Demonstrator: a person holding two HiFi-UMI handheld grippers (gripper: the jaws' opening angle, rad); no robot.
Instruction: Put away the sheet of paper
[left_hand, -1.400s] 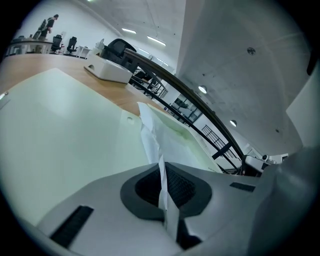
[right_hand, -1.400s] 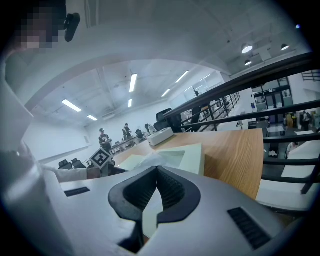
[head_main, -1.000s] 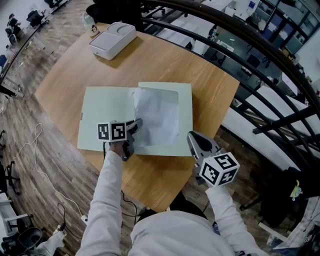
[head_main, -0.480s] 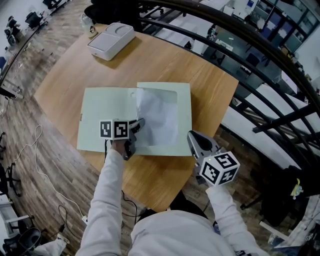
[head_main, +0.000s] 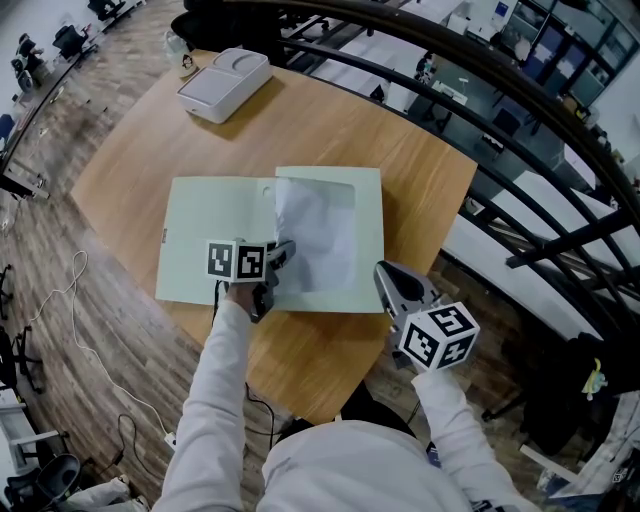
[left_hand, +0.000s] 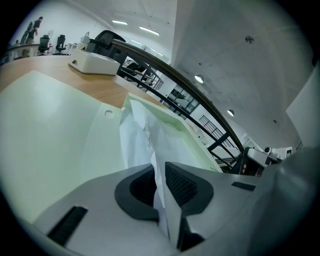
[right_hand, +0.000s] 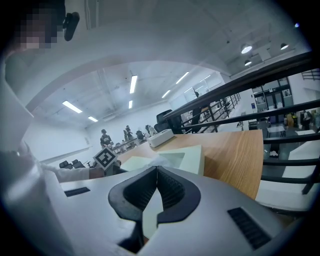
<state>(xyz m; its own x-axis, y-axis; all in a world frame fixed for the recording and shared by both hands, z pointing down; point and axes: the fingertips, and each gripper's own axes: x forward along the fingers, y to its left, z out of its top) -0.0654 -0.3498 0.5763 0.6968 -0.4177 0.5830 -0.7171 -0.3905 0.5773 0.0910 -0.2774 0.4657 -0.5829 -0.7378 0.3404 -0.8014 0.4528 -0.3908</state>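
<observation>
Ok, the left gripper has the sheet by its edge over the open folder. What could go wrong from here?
1. The left gripper is opening its jaws with the sheet of paper between them; it is rumpled and raised, so it may settle skewed across the fold of the folder.
2. Closing the cover on that bulge could crease it.
3. The right gripper, shut and empty, is off the folder, so nothing pins it against sliding.

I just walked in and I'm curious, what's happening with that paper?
A person holds a gripper in each hand. The fingers of the left gripper have the white sheet of paper between them and are opening, with the sheet lying in the open green folder on the table. The right gripper hovers nearby, shut and empty.
</observation>
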